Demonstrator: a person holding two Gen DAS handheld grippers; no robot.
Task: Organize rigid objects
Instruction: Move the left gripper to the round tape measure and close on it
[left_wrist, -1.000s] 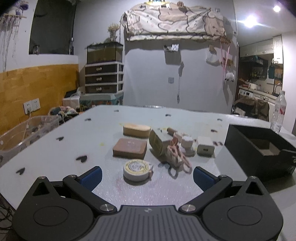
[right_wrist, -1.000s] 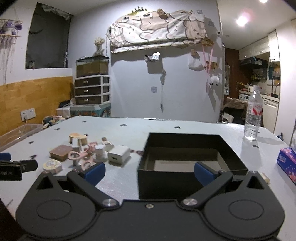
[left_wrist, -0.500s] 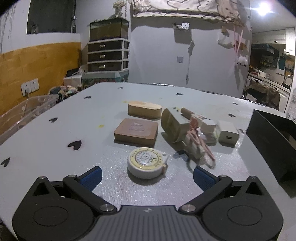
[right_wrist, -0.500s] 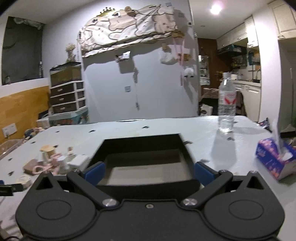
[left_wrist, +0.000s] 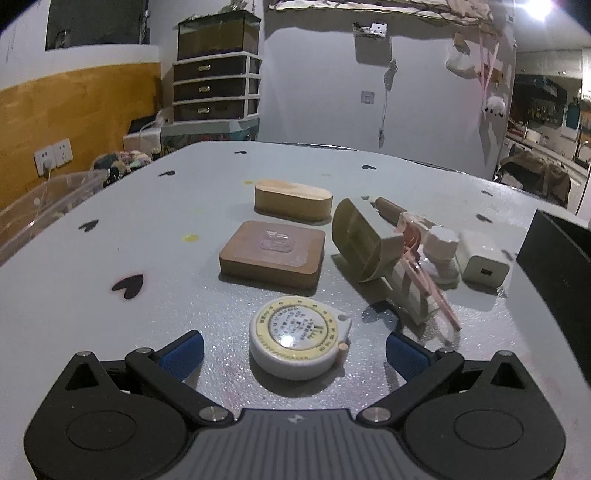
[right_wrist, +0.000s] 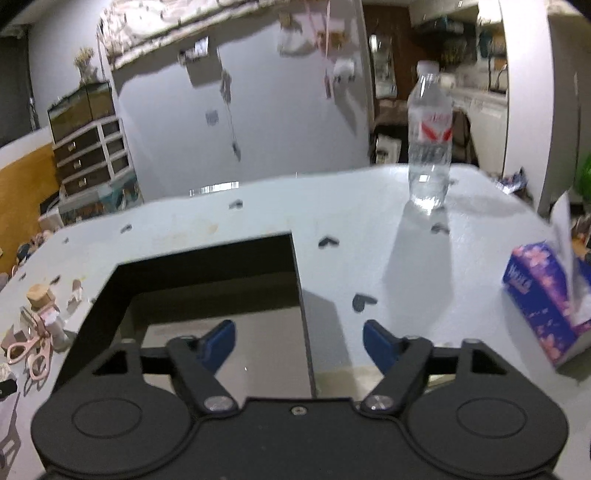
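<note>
The left gripper hangs low over the bench with its jaws spread wide and gripping nothing. The round tape measure lies flat on the bench squarely between the two blue pads, touching neither. That placement reads as a lined-up pick: the disc is centred so the jaws can close on its sides.

Just beyond the jaws sits a flat brown block, and past that an oval wooden box. Ahead and to the right of the jaws the remaining items crowd together: a tan tipped-over piece, pink scissors leaning on it, a small white jar and a white charger. Further right stands the wall of the black box, presumably where everything is headed.

The right gripper is closing its jaws, still well apart, and they straddle the right-hand wall of the black box without visibly pressing on it (the view is motion-blurred, so contact is hard to judge). Closing there looks meant to steady the box. Ahead of these jaws stands a water bottle, and off to their right a tissue box.
</note>
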